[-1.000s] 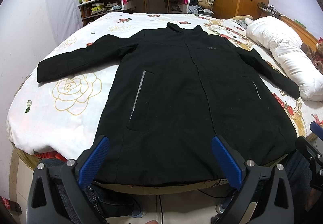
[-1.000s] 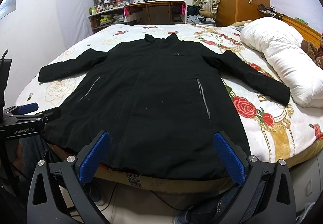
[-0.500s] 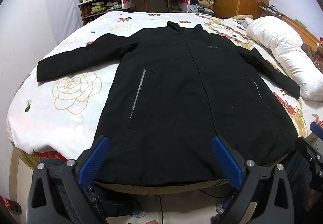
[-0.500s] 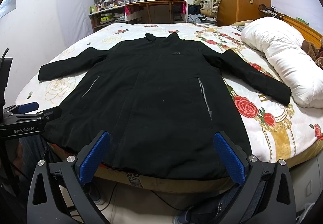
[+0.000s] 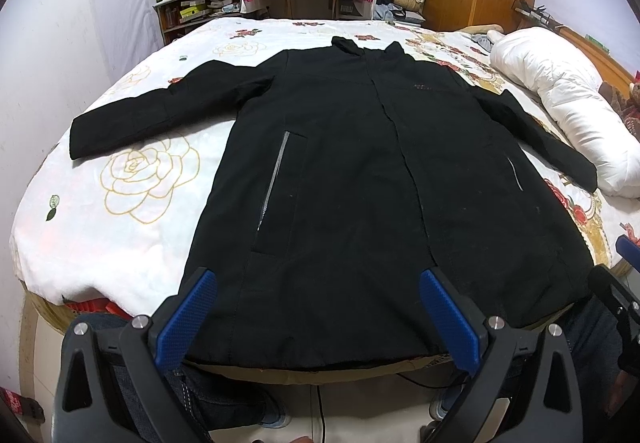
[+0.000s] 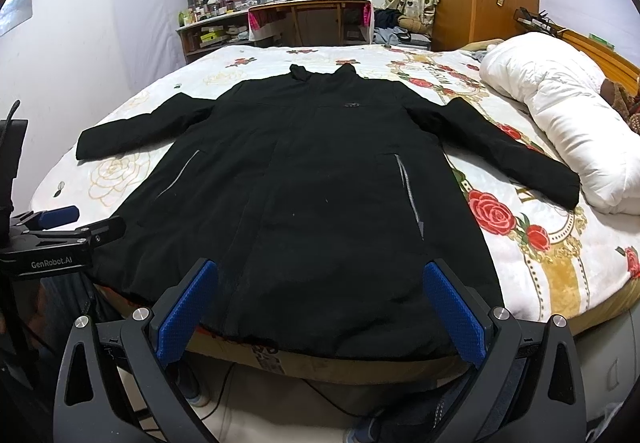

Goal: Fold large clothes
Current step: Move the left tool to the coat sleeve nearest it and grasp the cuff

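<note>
Nothing moved: coat (image 5: pixel 352 179) flat, both jaws spread.

Left claw (image 5: pixel 318 317) and right claw (image 6: pixel 320 309) are held level side by side, blue-padded fingers (image 6: pixel 188 307) spread wide, gripping nothing.

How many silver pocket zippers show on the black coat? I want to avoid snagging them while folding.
2. One zipper runs down the coat's front panel toward the left gripper's side; the other zipper sits on the panel toward the white duvet. Nothing covers the coat front.
</note>
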